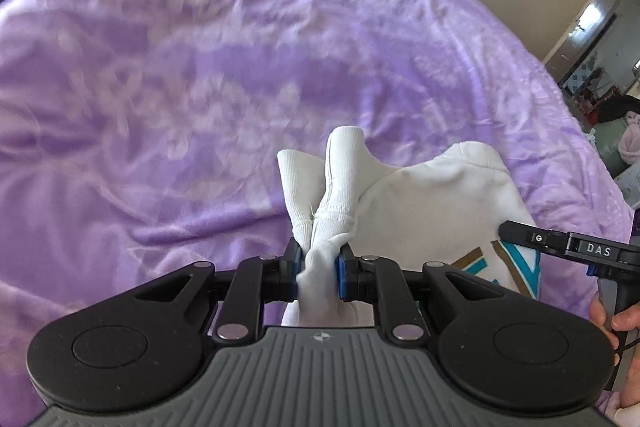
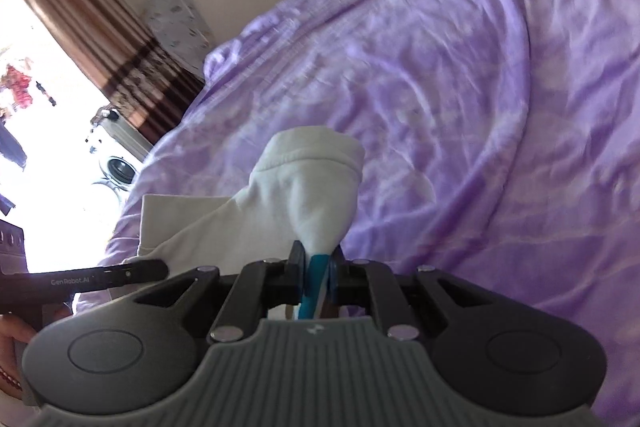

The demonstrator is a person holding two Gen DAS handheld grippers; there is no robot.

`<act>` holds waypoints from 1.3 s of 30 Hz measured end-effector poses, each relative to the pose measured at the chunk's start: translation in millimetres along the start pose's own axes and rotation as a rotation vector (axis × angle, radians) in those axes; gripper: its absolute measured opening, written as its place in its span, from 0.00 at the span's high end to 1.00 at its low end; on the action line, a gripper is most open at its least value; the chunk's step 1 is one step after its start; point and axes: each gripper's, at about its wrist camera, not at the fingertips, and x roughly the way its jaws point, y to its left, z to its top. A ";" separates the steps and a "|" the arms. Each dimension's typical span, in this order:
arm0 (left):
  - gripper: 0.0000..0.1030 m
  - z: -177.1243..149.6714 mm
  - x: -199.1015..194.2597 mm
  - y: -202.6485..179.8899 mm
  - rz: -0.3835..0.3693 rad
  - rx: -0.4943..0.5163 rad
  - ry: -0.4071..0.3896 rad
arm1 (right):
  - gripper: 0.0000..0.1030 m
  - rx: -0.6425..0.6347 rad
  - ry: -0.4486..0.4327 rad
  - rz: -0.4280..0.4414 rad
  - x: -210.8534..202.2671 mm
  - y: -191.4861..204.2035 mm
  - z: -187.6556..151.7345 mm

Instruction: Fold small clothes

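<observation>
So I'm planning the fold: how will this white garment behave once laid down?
Likely floppy: the white garment bunches and droops between the left gripper and right gripper. Probably light, since small pinches carry it. It may wrinkle on the soft purple blanket.

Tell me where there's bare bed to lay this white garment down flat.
The purple bedspread lies bare ahead of both hand-held grippers, from the white garment out to the wall. It is crowded only close in, where the left hand-held gripper and right hand-held gripper pinch the cloth.
</observation>
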 end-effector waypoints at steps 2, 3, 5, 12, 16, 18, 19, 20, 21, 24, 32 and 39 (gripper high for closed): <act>0.81 -0.4 15.4 10.8 -0.004 -0.009 0.022 | 0.93 0.023 0.023 -0.011 16.8 -12.1 0.4; 0.79 -0.9 20.5 14.8 -0.005 -0.011 0.031 | 0.93 0.033 0.033 -0.018 24.0 -17.7 0.6; 0.74 -0.6 27.4 19.7 -0.002 -0.024 0.049 | 0.89 0.043 0.045 -0.028 34.0 -25.6 1.0; 0.51 0.1 12.3 9.3 0.124 0.018 0.043 | 0.76 -0.024 0.018 -0.144 32.7 -20.3 0.8; 0.51 -10.2 -24.6 -7.6 0.196 0.039 0.004 | 0.71 -0.112 -0.036 -0.242 -1.9 2.1 -4.2; 0.51 -18.7 -43.7 -20.1 0.198 0.060 -0.005 | 0.71 -0.160 -0.058 -0.253 -23.5 14.9 -12.8; 0.52 -25.0 -54.0 -27.0 0.194 0.072 -0.013 | 0.71 -0.172 -0.065 -0.249 -33.8 20.6 -18.3; 0.52 -33.4 -66.0 -35.3 0.195 0.086 -0.024 | 0.71 -0.180 -0.070 -0.244 -43.9 26.9 -25.0; 0.52 -40.7 -76.2 -42.6 0.199 0.094 -0.039 | 0.71 -0.191 -0.078 -0.240 -53.1 32.5 -32.2; 0.53 -62.0 -105.8 -64.2 0.221 0.104 -0.094 | 0.71 -0.234 -0.102 -0.232 -81.9 53.3 -57.5; 0.49 -134.8 -176.4 -115.5 0.263 0.175 -0.309 | 0.51 -0.375 -0.176 -0.212 -149.9 121.4 -128.0; 0.44 -183.6 -193.6 -126.8 0.259 0.160 -0.314 | 0.45 -0.379 -0.196 -0.231 -192.9 143.3 -183.4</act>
